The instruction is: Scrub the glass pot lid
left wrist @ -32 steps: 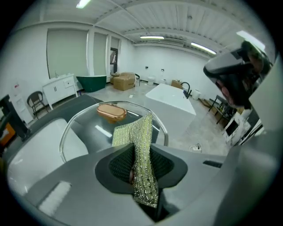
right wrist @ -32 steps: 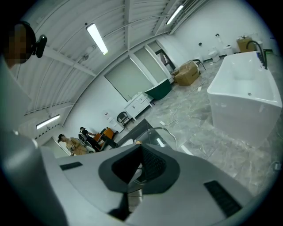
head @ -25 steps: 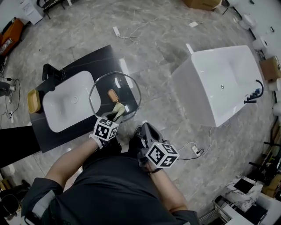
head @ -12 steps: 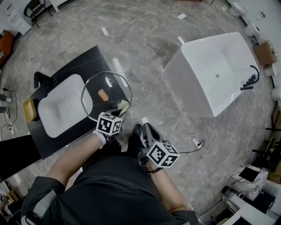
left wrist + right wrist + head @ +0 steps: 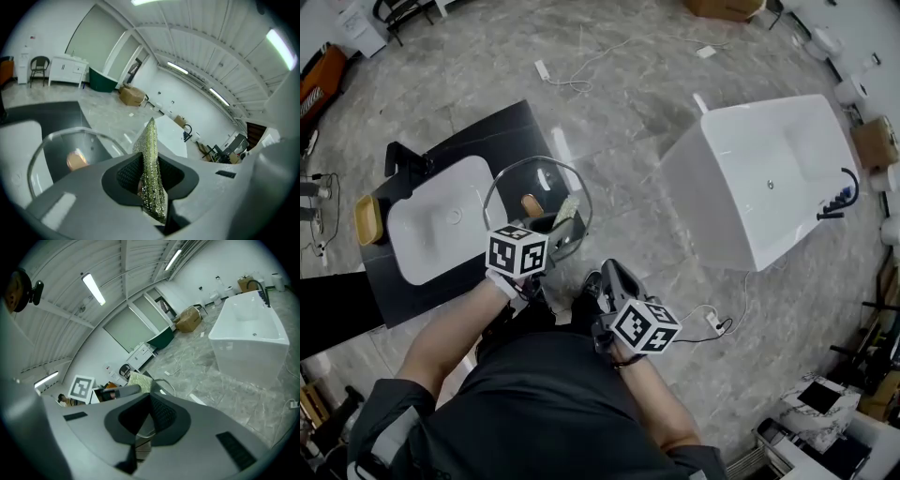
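Observation:
The glass pot lid, with a metal rim and a brown knob, hangs tilted over the black counter. My right gripper is shut on its near rim; the thin rim shows in the slit between the jaws. My left gripper is shut on a green-gold scouring pad, which stands against the lid's right side. In the left gripper view the pad rises between the pads, with the lid rim behind it. The right gripper view also catches the pad.
A white sink basin is set in the black counter, with a black faucet and a yellow-brown dish beside it. A white bathtub stands to the right. Cables lie on the marble floor.
My left gripper has risen with the pad, from the lid's lower edge up to its right side. The right gripper has stayed put with the lid.

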Tool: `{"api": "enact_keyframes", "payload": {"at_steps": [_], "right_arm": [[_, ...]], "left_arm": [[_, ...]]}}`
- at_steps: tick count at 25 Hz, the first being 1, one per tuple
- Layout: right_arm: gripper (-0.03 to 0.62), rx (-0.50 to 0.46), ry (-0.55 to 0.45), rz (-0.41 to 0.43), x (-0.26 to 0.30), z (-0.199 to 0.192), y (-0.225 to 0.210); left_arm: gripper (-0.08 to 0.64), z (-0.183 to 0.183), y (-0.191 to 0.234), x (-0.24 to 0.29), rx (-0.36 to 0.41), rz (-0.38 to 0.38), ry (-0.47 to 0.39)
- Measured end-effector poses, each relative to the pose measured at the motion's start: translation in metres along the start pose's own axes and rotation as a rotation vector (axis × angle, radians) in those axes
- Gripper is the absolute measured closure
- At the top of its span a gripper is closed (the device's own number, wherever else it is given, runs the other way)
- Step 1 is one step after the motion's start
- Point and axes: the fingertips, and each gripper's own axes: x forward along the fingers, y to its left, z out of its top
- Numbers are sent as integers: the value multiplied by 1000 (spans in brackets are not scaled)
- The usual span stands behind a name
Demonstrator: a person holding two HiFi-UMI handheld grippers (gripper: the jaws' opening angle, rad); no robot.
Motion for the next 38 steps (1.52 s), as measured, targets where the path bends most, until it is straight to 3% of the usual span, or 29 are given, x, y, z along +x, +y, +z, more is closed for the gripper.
{"api": "enact_keyframes", "payload": {"at_steps": [1,3,5,7,9,11,19,22,26,33,38], "right_arm": [[586,-4,8,7,3,1,3],[586,-10,18,20,8,2,7],[586,-10,22,25,11,2,7],[585,-1,19,17,9,1,3],[585,17,7,-5,2,0,-6],[586,41,-13,-34,-6,2,-18],[586,146,-45,-67,-13,-2,-49],[585,148,-50,-62,-12,0,-47],[586,141,-47,-55,-10,0,-39],[586,100,-27,-44,-5,-1,-22],[586,61,-7,-16,7,-2,-4]], "left_arm": [[485,23,0,-6,52,4,-39],[485,66,5,-9,235,38,-71],[485,87,26,2,463,107,9],[485,84,64,22,613,188,157],[485,72,100,42,686,241,284],[485,58,120,58,745,245,368],[485,-3,91,102,980,70,549],[485,-16,73,105,1006,17,574],[485,-33,54,99,969,-27,591],[485,-69,20,84,983,-40,561],[485,-105,0,63,928,-101,540]]}}
